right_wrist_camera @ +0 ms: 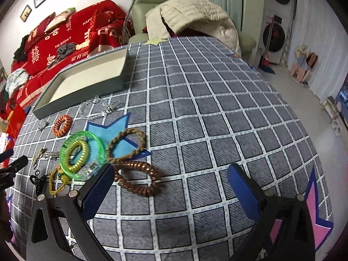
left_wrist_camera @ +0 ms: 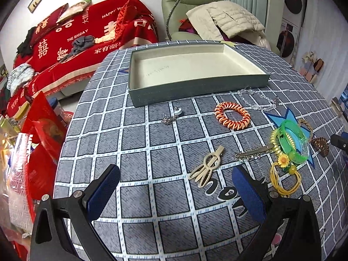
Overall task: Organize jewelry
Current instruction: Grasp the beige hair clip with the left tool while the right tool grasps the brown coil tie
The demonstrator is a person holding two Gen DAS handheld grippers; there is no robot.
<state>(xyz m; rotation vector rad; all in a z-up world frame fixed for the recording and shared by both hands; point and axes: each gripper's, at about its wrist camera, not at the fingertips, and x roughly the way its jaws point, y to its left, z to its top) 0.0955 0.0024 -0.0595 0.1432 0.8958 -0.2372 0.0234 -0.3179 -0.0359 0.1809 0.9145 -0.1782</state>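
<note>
I have both tongs over the tabletop (left_wrist_camera: 165, 195), which wears a grey checked cloth. My left tongs (left_wrist_camera: 175, 184) stand wide open with nothing between the blue pads; the same goes for my right tongs (right_wrist_camera: 170, 187), spread wide and holding nothing.

The box (left_wrist_camera: 195, 87) lies open at the far side, its cream inside bare. The jewelry is all outside it, on the cloth. Just in front of the box I see a small silver piece (left_wrist_camera: 174, 115), an orange ring (left_wrist_camera: 231, 115) and a clear bead string (left_wrist_camera: 258, 100) by the box's near right corner. Nearer my left tongs lie a cream clip (left_wrist_camera: 206, 167) and a metal clip (left_wrist_camera: 252, 152). To their right a green bangle (left_wrist_camera: 293, 141) rests on a blue star, with a yellow coil (left_wrist_camera: 275, 139) inside it and a yellow band (left_wrist_camera: 285, 178) with a sunflower below.

From the right wrist view, a braided ring (right_wrist_camera: 128, 144) lies just beside the bangle, and a copper coil (right_wrist_camera: 139, 180) lies close to my right tongs' left pad.
</note>
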